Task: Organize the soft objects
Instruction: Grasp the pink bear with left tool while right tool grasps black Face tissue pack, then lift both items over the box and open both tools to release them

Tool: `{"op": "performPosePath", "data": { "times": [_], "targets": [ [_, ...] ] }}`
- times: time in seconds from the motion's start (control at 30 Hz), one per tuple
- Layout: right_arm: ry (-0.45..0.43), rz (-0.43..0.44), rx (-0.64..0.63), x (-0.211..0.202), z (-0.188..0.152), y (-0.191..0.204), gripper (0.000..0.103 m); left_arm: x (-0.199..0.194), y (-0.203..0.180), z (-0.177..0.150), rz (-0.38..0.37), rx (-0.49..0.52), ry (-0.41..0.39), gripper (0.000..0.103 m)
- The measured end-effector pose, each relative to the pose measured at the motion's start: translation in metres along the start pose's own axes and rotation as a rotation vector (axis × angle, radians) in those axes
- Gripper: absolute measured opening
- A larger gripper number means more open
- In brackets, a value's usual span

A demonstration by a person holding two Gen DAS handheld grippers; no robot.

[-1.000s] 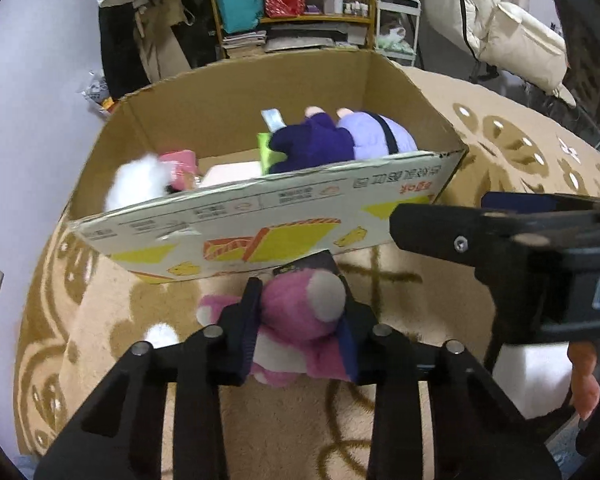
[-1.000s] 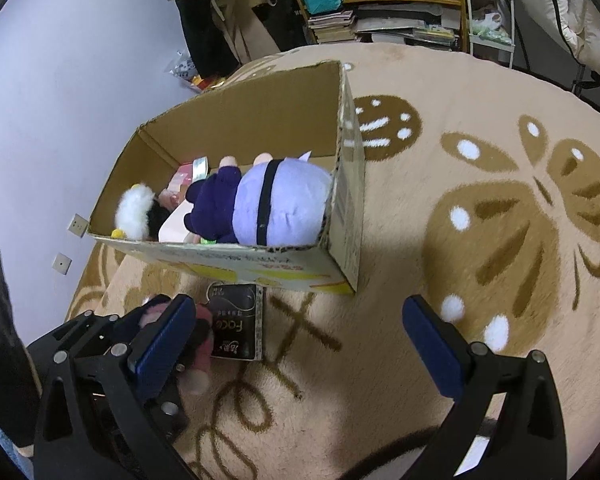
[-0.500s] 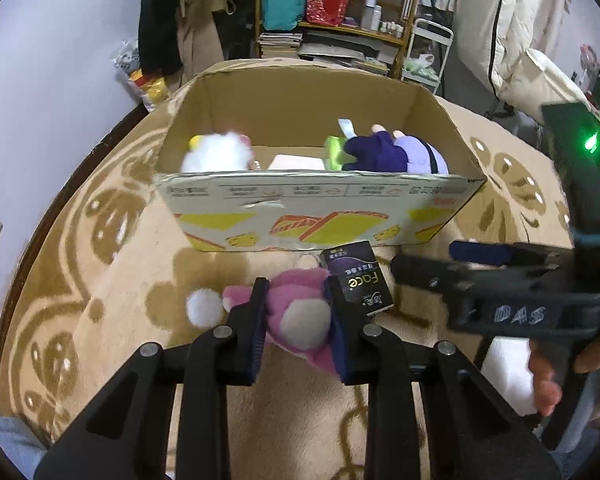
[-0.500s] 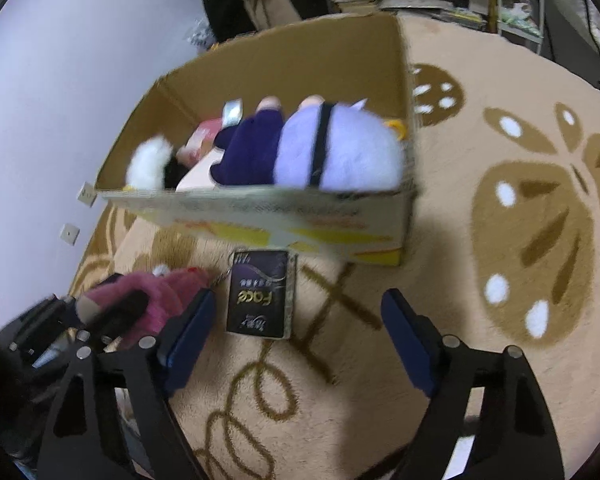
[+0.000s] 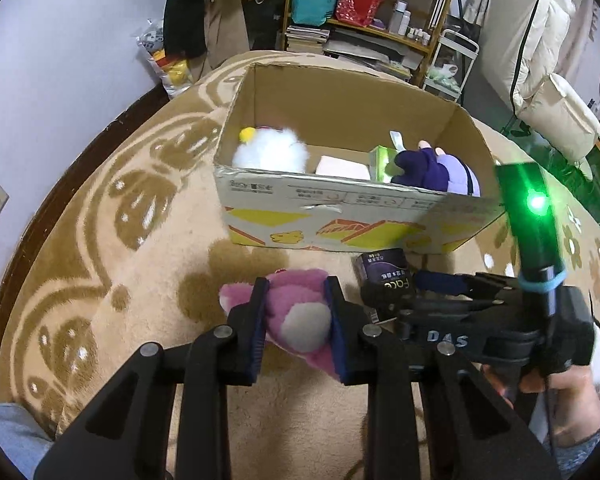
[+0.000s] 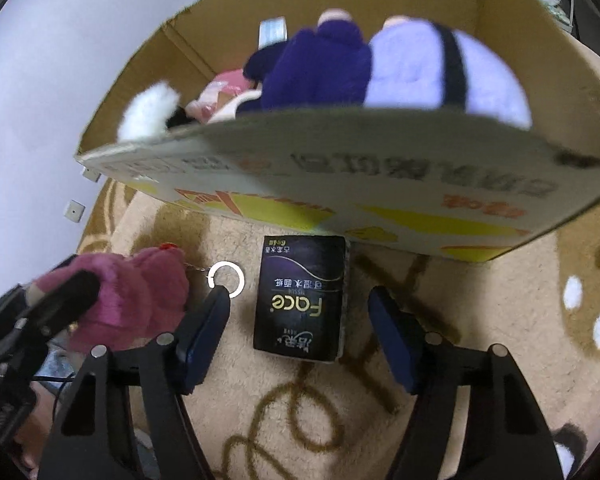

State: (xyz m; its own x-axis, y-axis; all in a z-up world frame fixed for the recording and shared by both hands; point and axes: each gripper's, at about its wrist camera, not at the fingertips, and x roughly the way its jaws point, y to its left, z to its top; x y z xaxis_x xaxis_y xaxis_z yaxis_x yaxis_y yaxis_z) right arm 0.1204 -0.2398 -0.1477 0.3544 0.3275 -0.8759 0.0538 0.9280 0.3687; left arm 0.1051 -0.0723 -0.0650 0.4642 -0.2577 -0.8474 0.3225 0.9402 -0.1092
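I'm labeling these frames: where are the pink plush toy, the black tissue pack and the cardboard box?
pink plush toy [image 5: 296, 312]: left wrist view, its body between the fingers.
black tissue pack [image 6: 300, 300]: right wrist view, its printed top face.
cardboard box [image 5: 320, 216]: left wrist view, its near outer wall.

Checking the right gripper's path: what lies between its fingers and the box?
In the right wrist view, the black tissue pack lies on the rug between the open right gripper and the box, its far end near the box's wall.

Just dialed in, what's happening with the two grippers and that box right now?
The left gripper has its jaws shut on the pink plush toy, on the rug in front of the cardboard box. The right gripper is open, jaws straddling the black tissue pack. Other plush toys are already inside.
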Motion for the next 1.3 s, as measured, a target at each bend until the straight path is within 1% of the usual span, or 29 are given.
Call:
{"op": "performPosePath", "data": {
  "times": [0.03, 0.1, 0.2, 0.3, 0.4, 0.53, 0.7, 0.83, 0.9, 1.0, 1.1, 1.3],
  "targets": [
    [0.011, -0.011, -0.006, 0.004, 0.000, 0.001, 0.059, 0.000, 0.001, 0.000, 0.004, 0.002, 0.000, 0.026],
    [0.020, -0.051, -0.042, 0.010, -0.001, 0.005, 0.054, -0.002, 0.001, 0.000, 0.014, 0.005, -0.004, 0.026],
    [0.008, -0.062, -0.064, 0.008, -0.001, 0.008, 0.051, -0.004, 0.001, 0.001, 0.025, 0.007, -0.017, 0.026],
    [-0.011, -0.075, -0.086, 0.002, -0.003, 0.014, 0.050, -0.011, 0.002, 0.001, 0.051, 0.022, -0.046, 0.026],
    [-0.051, -0.066, -0.102, -0.014, -0.005, 0.018, 0.050, -0.020, 0.003, 0.003, 0.062, 0.026, -0.071, 0.026],
    [-0.105, -0.047, -0.091, -0.044, -0.013, 0.021, 0.050, -0.031, 0.007, 0.004, 0.069, 0.024, -0.097, 0.026],
    [-0.172, -0.046, -0.077, -0.079, -0.024, 0.022, 0.050, -0.047, 0.006, 0.006, 0.100, 0.037, -0.138, 0.026],
    [-0.235, -0.047, -0.068, -0.115, -0.030, 0.016, 0.050, -0.057, 0.005, 0.005, 0.139, 0.050, -0.157, 0.026],
    [-0.269, -0.048, -0.070, -0.129, -0.030, 0.015, 0.050, -0.062, 0.002, 0.004, 0.156, 0.065, -0.169, 0.026],
    [-0.321, -0.052, -0.077, -0.148, -0.028, 0.019, 0.050, -0.070, 0.001, 0.005, 0.154, 0.069, -0.189, 0.026],
    [-0.356, -0.059, -0.076, -0.159, -0.021, 0.022, 0.050, -0.080, -0.002, 0.008, 0.162, 0.075, -0.214, 0.026],
    [-0.414, -0.059, -0.053, -0.172, -0.005, 0.018, 0.050, -0.097, -0.010, 0.027, 0.186, 0.092, -0.282, 0.026]
  ]
}}
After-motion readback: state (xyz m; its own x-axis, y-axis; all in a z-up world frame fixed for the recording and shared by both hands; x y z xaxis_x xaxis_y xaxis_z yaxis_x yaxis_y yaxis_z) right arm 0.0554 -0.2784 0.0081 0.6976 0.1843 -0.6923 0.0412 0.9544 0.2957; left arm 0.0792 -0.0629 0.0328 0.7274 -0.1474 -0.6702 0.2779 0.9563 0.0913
